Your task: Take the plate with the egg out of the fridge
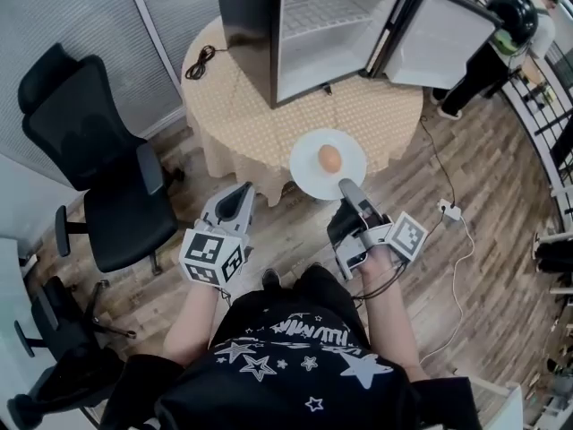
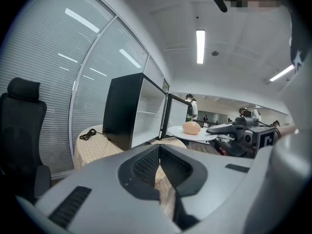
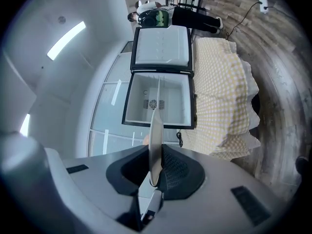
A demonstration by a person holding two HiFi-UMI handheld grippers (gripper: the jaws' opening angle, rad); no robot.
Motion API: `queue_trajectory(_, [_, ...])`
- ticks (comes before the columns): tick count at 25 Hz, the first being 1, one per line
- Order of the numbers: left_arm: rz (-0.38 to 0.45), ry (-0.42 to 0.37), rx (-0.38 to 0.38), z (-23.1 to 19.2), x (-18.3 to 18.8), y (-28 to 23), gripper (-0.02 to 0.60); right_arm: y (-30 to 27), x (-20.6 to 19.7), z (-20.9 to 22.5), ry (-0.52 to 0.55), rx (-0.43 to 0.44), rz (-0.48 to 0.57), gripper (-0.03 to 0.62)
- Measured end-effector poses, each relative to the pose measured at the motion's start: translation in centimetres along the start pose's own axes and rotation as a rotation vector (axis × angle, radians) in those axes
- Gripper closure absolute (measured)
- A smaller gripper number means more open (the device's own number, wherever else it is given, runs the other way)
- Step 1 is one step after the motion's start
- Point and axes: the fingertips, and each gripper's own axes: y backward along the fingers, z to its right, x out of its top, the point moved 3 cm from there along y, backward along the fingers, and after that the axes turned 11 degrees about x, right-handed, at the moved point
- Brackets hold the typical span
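Note:
A white plate (image 1: 309, 173) with a brown egg (image 1: 329, 158) on it hangs level over the front edge of the round table (image 1: 260, 124), outside the open fridge (image 1: 322, 25). My right gripper (image 1: 348, 187) is shut on the plate's near rim. In the right gripper view the plate (image 3: 156, 126) runs edge-on between the jaws. My left gripper (image 1: 243, 192) hovers left of the plate, shut and holding nothing. The left gripper view shows its jaws meeting, with the plate (image 2: 181, 132), the egg (image 2: 191, 127) and the right gripper (image 2: 243, 135) beyond them.
The fridge door (image 1: 452, 38) stands swung open to the right, and the shelves inside look bare. A black cable (image 1: 201, 61) lies on the checked tablecloth. A black office chair (image 1: 98, 159) stands at the left. A power strip (image 1: 448, 210) lies on the floor, and a person (image 1: 497, 34) stands at the far right.

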Motion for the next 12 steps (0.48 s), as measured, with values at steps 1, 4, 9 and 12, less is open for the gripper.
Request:
queue_trajectory(1, [0.006,0.000,0.001,0.4,0.2,0.0,0.574,0.3,0.3,-0.1,-0.003,-0.001,0.006,0.525])
queue_trajectory(4, [0.025,-0.009,0.003,1.8,0.8,0.4,0.574,1.0,1.1,-0.6,0.000,0.014,0.009,0.525])
queue_trajectory(9, [0.022,-0.015,0.030,3.8,0.7,2.3,0.574,2.7,0.8,-1.7,-0.003,0.044,-0.033,0.525])
queue_trajectory(12, [0.023,-0.008,0.045,5.6,0.6,3.4,0.574,5.0,1.0,-2.3,-0.008,0.038,-0.042,0.525])
